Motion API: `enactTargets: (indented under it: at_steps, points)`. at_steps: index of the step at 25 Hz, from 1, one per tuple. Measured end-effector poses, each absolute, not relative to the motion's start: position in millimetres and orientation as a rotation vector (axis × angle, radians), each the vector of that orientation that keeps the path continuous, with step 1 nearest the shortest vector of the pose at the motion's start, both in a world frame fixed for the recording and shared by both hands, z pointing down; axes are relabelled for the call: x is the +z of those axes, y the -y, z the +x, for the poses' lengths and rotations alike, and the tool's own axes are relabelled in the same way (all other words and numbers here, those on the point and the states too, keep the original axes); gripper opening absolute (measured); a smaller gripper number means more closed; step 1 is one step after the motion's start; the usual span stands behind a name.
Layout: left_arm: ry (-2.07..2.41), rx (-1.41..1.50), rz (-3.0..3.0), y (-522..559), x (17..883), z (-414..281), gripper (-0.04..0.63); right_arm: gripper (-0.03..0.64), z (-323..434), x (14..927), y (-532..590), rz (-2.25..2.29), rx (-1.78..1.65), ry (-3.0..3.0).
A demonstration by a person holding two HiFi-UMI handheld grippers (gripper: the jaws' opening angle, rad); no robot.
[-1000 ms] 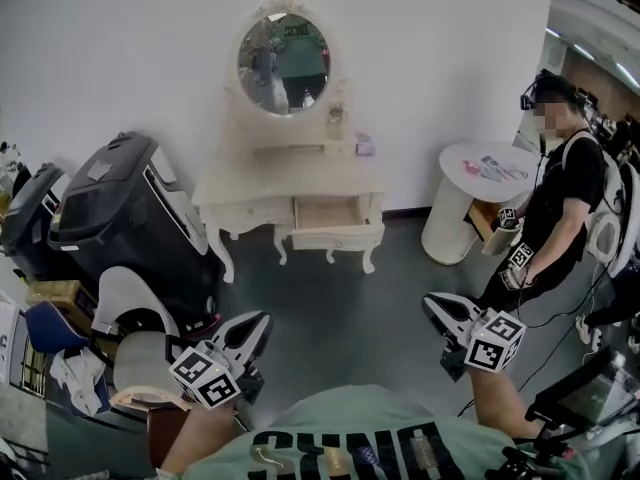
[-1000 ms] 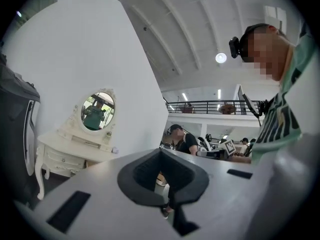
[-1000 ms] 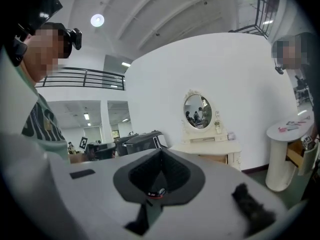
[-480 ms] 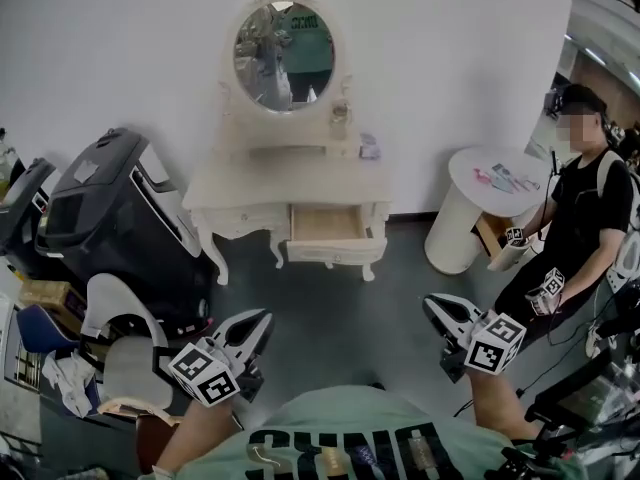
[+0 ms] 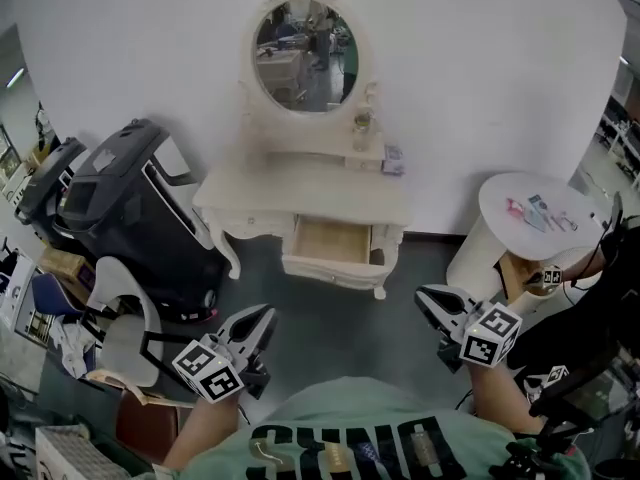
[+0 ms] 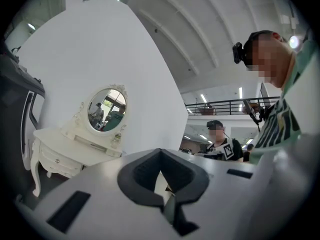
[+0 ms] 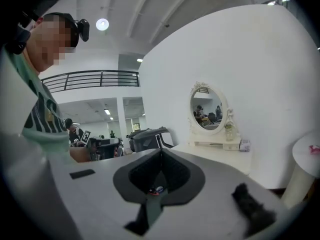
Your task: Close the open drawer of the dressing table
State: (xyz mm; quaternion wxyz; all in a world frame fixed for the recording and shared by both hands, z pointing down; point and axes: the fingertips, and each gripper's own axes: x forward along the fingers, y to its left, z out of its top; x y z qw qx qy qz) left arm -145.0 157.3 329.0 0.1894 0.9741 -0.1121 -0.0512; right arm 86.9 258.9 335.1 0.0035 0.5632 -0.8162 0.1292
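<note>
The cream dressing table (image 5: pixel 300 193) with an oval mirror (image 5: pixel 305 53) stands against the white wall. Its middle drawer (image 5: pixel 333 248) is pulled out and shows a bare wooden bottom. My left gripper (image 5: pixel 264 318) hangs low at the left, jaws together, well short of the table. My right gripper (image 5: pixel 424 298) hangs at the right, also shut and empty, about level with the drawer's right side but apart from it. The left gripper view has the dressing table (image 6: pixel 62 146) far off at the left behind the left gripper (image 6: pixel 161 173). In the right gripper view the dressing table (image 7: pixel 220 149) lies beyond the right gripper (image 7: pixel 161 173).
A large black case (image 5: pixel 130 218) stands just left of the table. A white chair (image 5: pixel 125 333) sits nearer me. A round white side table (image 5: pixel 545 213) with small items stands to the right. Another person (image 5: pixel 600 318) in dark clothes is at the right edge. Dark floor lies before the drawer.
The dressing table has come nearer and sits larger in the head view. Both grippers have travelled forward with me, still shut. The other person has slid toward the right edge.
</note>
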Motion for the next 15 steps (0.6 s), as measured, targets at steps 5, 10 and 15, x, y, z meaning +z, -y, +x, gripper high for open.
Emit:
enactTargets:
  at_steps: [5, 10, 15]
  points:
    - [0.368, -0.117, 2.726, -157, 339, -105, -0.003, 0.011, 127, 347, -247, 1.685, 0.416, 2.586]
    - [0.387, -0.114, 2.713, -137, 344, -87, -0.003, 0.011, 151, 351, -225, 1.682, 0.433, 2.590]
    - [0.337, -0.119, 2.704, -92, 352, -71, -0.003, 0.011, 162, 356, -188, 1.722, 0.437, 2.552]
